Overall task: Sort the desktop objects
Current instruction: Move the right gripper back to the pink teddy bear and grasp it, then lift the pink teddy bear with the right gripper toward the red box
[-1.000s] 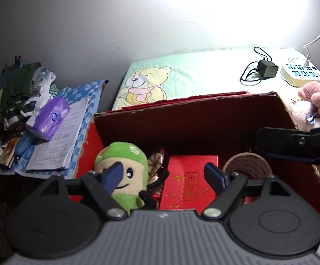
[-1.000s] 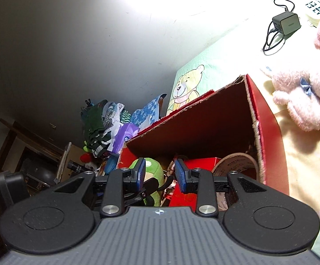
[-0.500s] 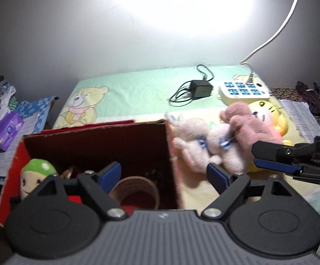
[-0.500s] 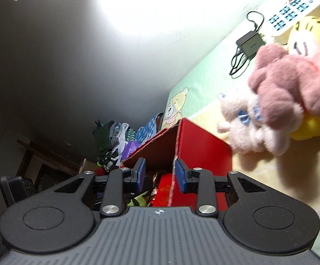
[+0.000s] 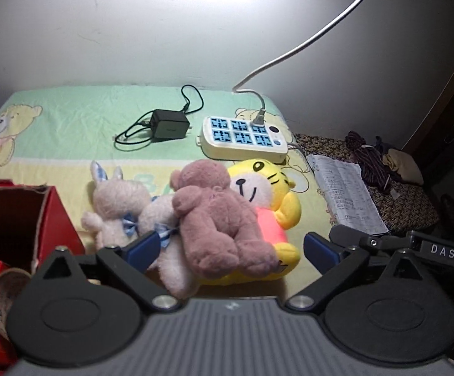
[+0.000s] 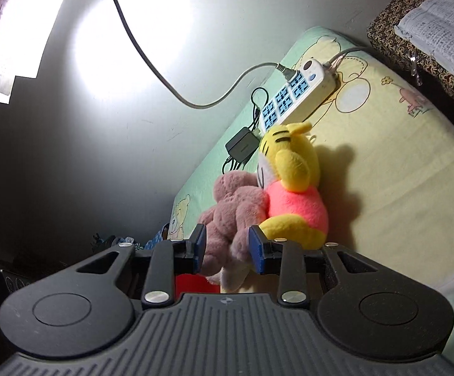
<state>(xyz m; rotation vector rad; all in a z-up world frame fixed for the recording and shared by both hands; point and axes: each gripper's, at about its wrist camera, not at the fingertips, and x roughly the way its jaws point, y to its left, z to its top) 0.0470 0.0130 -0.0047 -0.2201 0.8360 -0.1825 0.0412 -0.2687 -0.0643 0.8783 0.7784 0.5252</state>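
Three plush toys lie in a heap on the cartoon-print cloth: a mauve bear point(image 5: 220, 219) on top, a yellow tiger in a pink shirt point(image 5: 267, 194) behind it, and a pale pink rabbit point(image 5: 117, 200) at the left. My left gripper point(image 5: 231, 249) is open wide and empty, just in front of the bear. My right gripper point(image 6: 227, 246) is open, its fingers either side of the bear's point(image 6: 230, 213) legs; I cannot tell if they touch. The tiger point(image 6: 292, 188) lies right of it. The red cardboard box point(image 5: 17, 219) stands at the left.
A white power strip point(image 5: 242, 138) with a plugged cable and a black charger point(image 5: 169, 124) lie behind the toys near the wall. A tape roll point(image 5: 4, 294) and a red packet sit in the box. Papers point(image 5: 346, 194) lie on a patterned surface at the right.
Both grippers have swung right, away from the red box, to the plush heap. The right gripper has opened wider and now straddles the mauve bear.
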